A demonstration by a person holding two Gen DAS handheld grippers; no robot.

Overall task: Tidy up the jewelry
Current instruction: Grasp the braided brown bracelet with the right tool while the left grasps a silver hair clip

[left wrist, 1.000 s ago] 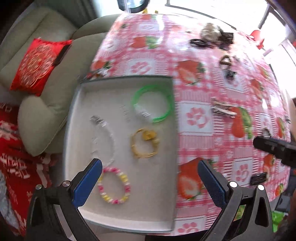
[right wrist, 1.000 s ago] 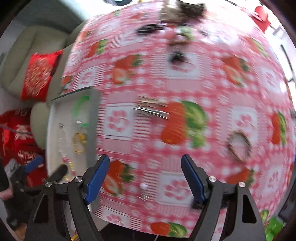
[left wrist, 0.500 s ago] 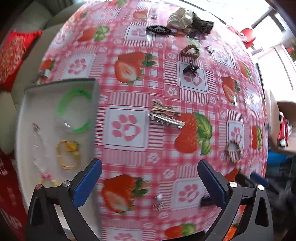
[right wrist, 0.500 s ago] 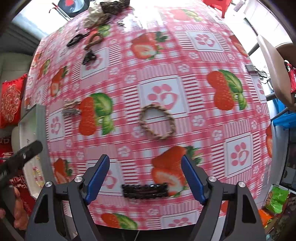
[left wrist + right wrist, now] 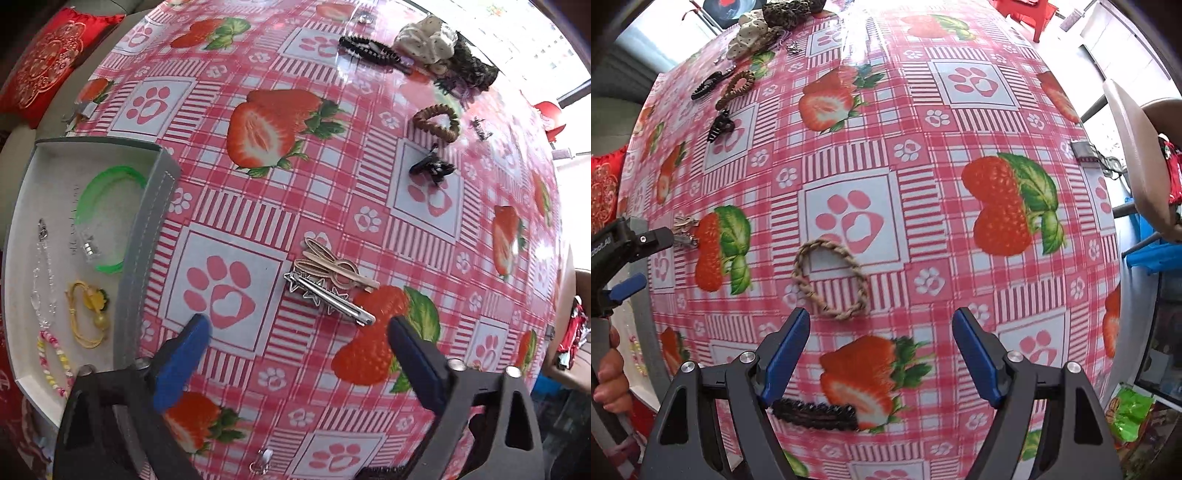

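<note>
My left gripper [image 5: 297,326] hangs open above the strawberry tablecloth, empty, just below a silver star hair clip [image 5: 327,301] and a gold hair clip [image 5: 334,267]. At the left a grey tray [image 5: 142,251] holds a green bangle [image 5: 109,218], a clear bead chain [image 5: 42,280], a yellow cord bracelet [image 5: 90,314] and a pink-yellow bead bracelet [image 5: 53,360]. My right gripper [image 5: 881,321] is open and empty, with a braided rope bracelet [image 5: 831,277] lying just beyond its fingertips. A black beaded hair clip [image 5: 816,410] lies under its left finger. The left gripper [image 5: 639,240] shows at the right wrist view's left edge.
Far across the table lie a brown coiled hair tie [image 5: 437,122], a black claw clip [image 5: 432,168], a black comb clip [image 5: 371,50] and scrunchies [image 5: 428,46]. A red cushion [image 5: 48,70] sits on a sofa to the left. A chair [image 5: 1137,162] stands at the right.
Both grippers moved right across the table and lower. The left one left the tray and now hangs by the two hair clips. The rope bracelet came under the right one.
</note>
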